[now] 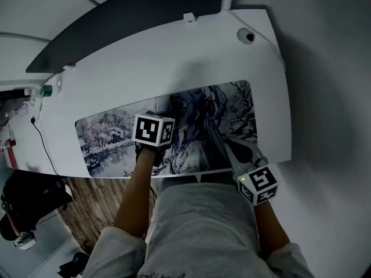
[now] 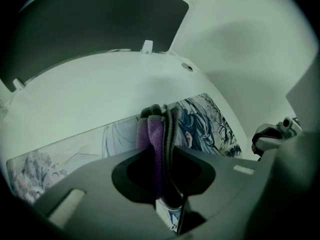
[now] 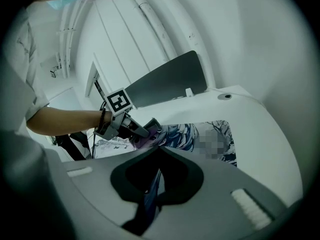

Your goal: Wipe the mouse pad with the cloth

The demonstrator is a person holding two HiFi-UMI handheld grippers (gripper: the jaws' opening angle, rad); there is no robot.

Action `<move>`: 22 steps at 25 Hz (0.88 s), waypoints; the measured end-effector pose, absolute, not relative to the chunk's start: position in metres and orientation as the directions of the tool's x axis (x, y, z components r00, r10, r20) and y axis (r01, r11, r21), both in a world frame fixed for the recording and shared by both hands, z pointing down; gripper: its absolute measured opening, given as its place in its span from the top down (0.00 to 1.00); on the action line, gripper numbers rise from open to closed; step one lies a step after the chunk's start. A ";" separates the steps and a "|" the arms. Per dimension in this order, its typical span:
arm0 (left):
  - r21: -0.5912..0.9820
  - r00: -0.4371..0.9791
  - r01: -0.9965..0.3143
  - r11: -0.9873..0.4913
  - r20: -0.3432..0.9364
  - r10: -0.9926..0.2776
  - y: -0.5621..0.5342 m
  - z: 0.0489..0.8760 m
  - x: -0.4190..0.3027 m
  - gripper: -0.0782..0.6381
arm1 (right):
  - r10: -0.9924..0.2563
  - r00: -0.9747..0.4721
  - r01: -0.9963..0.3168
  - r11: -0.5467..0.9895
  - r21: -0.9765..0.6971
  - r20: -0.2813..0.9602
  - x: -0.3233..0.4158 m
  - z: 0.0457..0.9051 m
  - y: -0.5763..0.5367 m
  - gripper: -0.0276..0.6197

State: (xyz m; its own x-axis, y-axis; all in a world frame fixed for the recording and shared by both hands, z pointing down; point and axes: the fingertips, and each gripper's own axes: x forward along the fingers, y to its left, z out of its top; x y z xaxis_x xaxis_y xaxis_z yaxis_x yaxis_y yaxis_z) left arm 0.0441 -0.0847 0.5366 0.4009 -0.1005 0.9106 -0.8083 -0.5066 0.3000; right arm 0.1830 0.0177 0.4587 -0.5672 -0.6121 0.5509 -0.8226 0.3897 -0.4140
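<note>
A long mouse pad (image 1: 232, 106) printed with blue-grey anime art lies on the white desk (image 1: 174, 57). My left gripper (image 1: 157, 116) is shut on a folded purple and grey cloth (image 2: 155, 129) and holds it down on the pad's middle (image 2: 205, 119). The right gripper view shows the same cloth (image 3: 145, 140) under the left gripper (image 3: 142, 129). At the pad's near edge, right of centre, my right gripper (image 1: 227, 145) has its jaws closed on the pad's edge (image 3: 150, 194).
A dark curved panel (image 1: 133, 22) stands along the desk's back. A round grommet (image 1: 246, 36) sits at the back right and a bottle (image 1: 40, 90) at the far left. A black cable (image 1: 43, 141) hangs off the left side. A black bag (image 1: 29, 198) is on the floor.
</note>
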 end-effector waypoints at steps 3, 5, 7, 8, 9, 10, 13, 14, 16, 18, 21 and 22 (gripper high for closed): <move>0.322 0.423 -0.789 -0.524 0.902 -0.084 -0.084 0.536 0.063 0.75 | -0.619 -0.559 -0.828 0.376 -0.416 0.551 0.189 0.460 0.020 0.95; 0.337 0.439 -0.776 -0.534 0.896 -0.072 -0.084 0.537 0.075 0.75 | -0.624 -0.554 -0.830 0.368 -0.419 0.551 0.192 0.461 0.021 0.95; 0.350 0.451 -0.764 -0.542 0.891 -0.061 -0.083 0.537 0.087 0.75 | -0.630 -0.548 -0.834 0.358 -0.420 0.550 0.196 0.462 0.023 0.95; 0.353 0.455 -0.758 -0.548 0.889 -0.056 -0.083 0.537 0.093 0.75 | -0.634 -0.545 -0.836 0.353 -0.421 0.550 0.198 0.462 0.023 0.95; 0.355 0.458 -0.751 -0.556 0.888 -0.051 -0.082 0.537 0.099 0.75 | -0.637 -0.541 -0.838 0.347 -0.422 0.549 0.200 0.462 0.024 0.95; 0.357 0.460 -0.744 -0.564 0.886 -0.047 -0.082 0.537 0.105 0.75 | -0.641 -0.537 -0.839 0.342 -0.422 0.548 0.202 0.463 0.025 0.95; 0.363 0.471 -0.721 -0.590 0.882 -0.033 -0.081 0.537 0.122 0.75 | -0.649 -0.528 -0.844 0.328 -0.425 0.548 0.208 0.463 0.028 0.95; 0.367 0.475 -0.712 -0.598 0.879 -0.027 -0.081 0.537 0.129 0.75 | -0.651 -0.525 -0.846 0.323 -0.425 0.549 0.209 0.463 0.029 0.95; 0.372 0.481 -0.696 -0.614 0.877 -0.014 -0.080 0.536 0.140 0.75 | -0.656 -0.516 -0.850 0.312 -0.425 0.551 0.213 0.463 0.030 0.95; 0.374 0.483 -0.681 -0.630 0.876 -0.002 -0.079 0.536 0.151 0.75 | -0.661 -0.509 -0.853 0.301 -0.426 0.551 0.217 0.463 0.032 0.95; 0.376 0.485 -0.662 -0.649 0.874 0.012 -0.078 0.536 0.167 0.75 | -0.667 -0.500 -0.857 0.286 -0.429 0.552 0.223 0.464 0.033 0.95; 0.377 0.487 -0.655 -0.655 0.873 0.016 -0.078 0.536 0.171 0.75 | -0.669 -0.497 -0.858 0.282 -0.430 0.553 0.224 0.465 0.033 0.95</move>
State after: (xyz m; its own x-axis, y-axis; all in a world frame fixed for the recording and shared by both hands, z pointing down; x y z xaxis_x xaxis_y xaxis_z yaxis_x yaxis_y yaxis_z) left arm 0.1714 -0.0776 0.5355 0.4866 0.0163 0.8735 -0.6550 -0.6549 0.3770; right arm 0.2241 0.0335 0.4646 -0.4973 -0.6686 0.5529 -0.8576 0.2825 -0.4298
